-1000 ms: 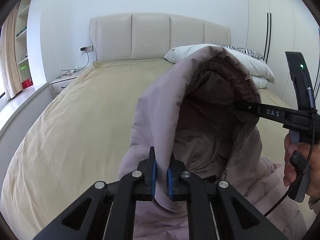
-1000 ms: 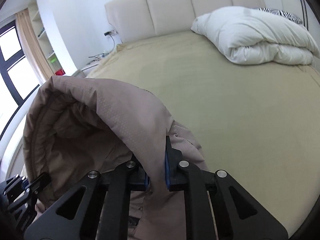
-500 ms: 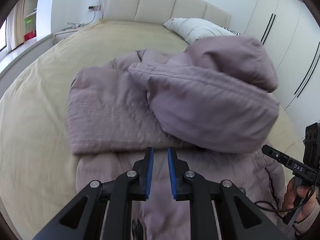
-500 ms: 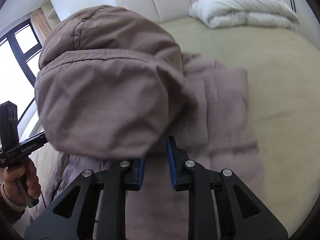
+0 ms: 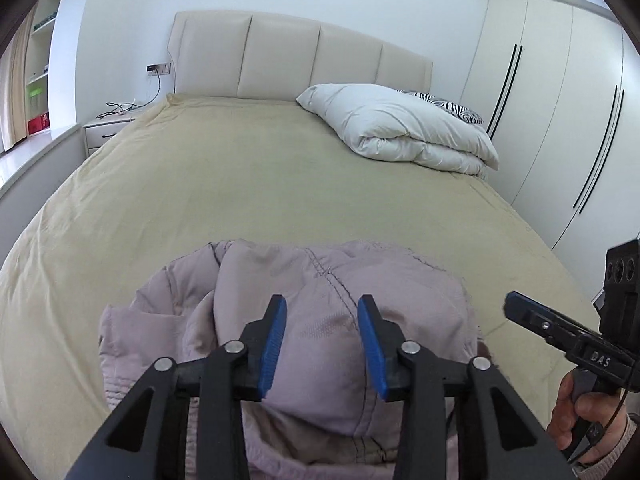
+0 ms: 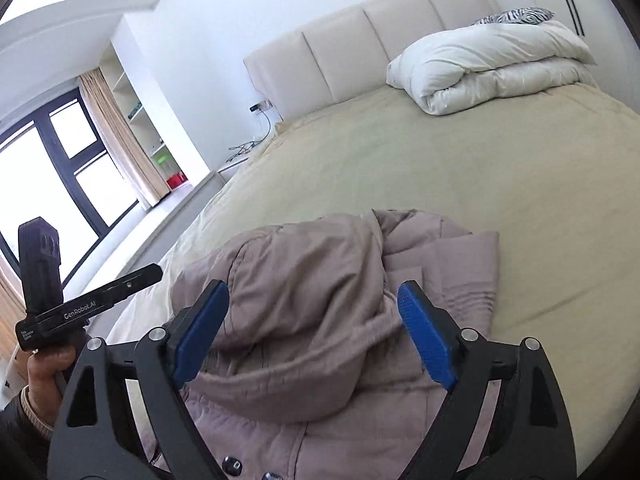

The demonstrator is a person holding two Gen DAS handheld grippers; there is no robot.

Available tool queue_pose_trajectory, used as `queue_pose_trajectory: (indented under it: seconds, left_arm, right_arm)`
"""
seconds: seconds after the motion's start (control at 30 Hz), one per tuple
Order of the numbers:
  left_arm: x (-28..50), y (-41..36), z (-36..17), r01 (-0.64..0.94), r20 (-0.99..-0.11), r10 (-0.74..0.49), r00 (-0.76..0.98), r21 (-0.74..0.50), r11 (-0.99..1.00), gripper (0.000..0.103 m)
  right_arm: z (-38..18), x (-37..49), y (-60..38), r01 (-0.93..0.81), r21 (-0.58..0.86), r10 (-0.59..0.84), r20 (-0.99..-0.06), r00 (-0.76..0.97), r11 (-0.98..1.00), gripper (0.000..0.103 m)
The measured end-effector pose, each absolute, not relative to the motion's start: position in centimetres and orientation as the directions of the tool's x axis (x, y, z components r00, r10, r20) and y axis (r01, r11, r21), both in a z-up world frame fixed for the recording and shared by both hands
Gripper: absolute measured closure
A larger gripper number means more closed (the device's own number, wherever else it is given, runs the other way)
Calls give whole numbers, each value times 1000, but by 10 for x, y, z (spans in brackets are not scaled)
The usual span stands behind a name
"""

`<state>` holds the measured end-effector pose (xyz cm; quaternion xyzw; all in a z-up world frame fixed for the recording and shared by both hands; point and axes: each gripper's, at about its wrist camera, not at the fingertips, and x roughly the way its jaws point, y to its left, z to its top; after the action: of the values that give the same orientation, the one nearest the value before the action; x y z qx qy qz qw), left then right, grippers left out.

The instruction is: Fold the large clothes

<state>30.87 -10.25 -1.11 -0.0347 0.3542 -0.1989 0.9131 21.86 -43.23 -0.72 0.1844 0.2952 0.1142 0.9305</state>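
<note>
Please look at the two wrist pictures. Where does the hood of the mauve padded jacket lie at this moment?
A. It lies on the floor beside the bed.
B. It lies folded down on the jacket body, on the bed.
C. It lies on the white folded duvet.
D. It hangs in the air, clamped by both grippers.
B: the hood rests on the mauve padded jacket on the beige bed sheet, and no pad touches it.

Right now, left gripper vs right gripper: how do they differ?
The left gripper has a narrower gap than the right gripper, whose jaws stand much wider. The left gripper faces the hood's stitched seam; the right gripper looks at the hood's side, with folded jacket beyond. Shared: both are opening, blue pads clear of the fabric, nothing gripped.
</note>
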Motion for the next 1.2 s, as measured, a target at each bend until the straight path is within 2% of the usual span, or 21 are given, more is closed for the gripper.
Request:
queue_pose_trajectory:
  seconds: [0.03, 0.07, 0.17, 0.23, 0.27, 0.4, 0.47, 0.6, 0.77, 0.83, 0.93, 1.03, 1.1, 1.2]
  left_arm:
    - [317, -109, -21, 340, -656, -378, 653, -191, 921, 72]
    - [325, -116, -31, 340, -681, -361, 637, -172, 924, 76]
    - [347, -124, -79, 300, -771, -299, 563, -146, 943, 82]
    - [353, -117, -104, 277, -779, -292, 555, -159, 948, 87]
    - [353, -117, -112, 276, -779, -285, 558, -149, 949, 89]
    - [356, -129, -127, 294, -786, -232, 574, -67, 953, 89]
    - [358, -124, -126, 283, -791, -248, 560, -98, 954, 89]
    - [343, -104, -100, 241, -754, -265, 601, -144, 960, 90]
    - [333, -86, -79, 199, -683, -232, 692, -129, 972, 90]
    - [334, -80, -79, 188, -682, -235, 693, -144, 972, 90]
    - [322, -63, -79, 174, -675, -234, 700, -157, 972, 90]
    - [307, -42, -81, 149, -679, -233, 696, -181, 972, 90]
    - [297, -30, -83, 136, -690, -235, 684, -197, 971, 90]
    - [280, -19, -85, 134, -697, -243, 675, -207, 969, 89]
  right_arm:
    - [-8, 233, -427, -110, 396, 325, -531, 783, 912, 48]
    - [-14, 248, -419, -106, 369, 314, -570, 759, 924, 59]
    - [-33, 287, -404, -98, 276, 261, -651, 712, 956, 61]
    - [-61, 306, -394, -85, 202, 207, -721, 662, 976, 63]
    - [-79, 314, -392, -84, 180, 192, -749, 635, 980, 69]
    - [-114, 313, -377, -127, 28, 107, -728, 677, 992, 69]
    - [-125, 313, -368, -133, -41, 64, -714, 697, 990, 69]
    - [-107, 319, -376, -140, 14, 103, -749, 655, 990, 69]
    - [-30, 311, -394, -84, 125, 143, -597, 789, 989, 66]
    - [-27, 334, -382, -138, 117, 181, -634, 752, 983, 67]
    - [-48, 373, -358, -173, 49, 156, -710, 686, 984, 67]
    - [-102, 397, -334, -190, -14, 98, -818, 567, 982, 67]
    - [-120, 397, -321, -199, -112, 33, -794, 607, 974, 67]
    - [-116, 399, -321, -187, -105, 29, -800, 599, 977, 67]
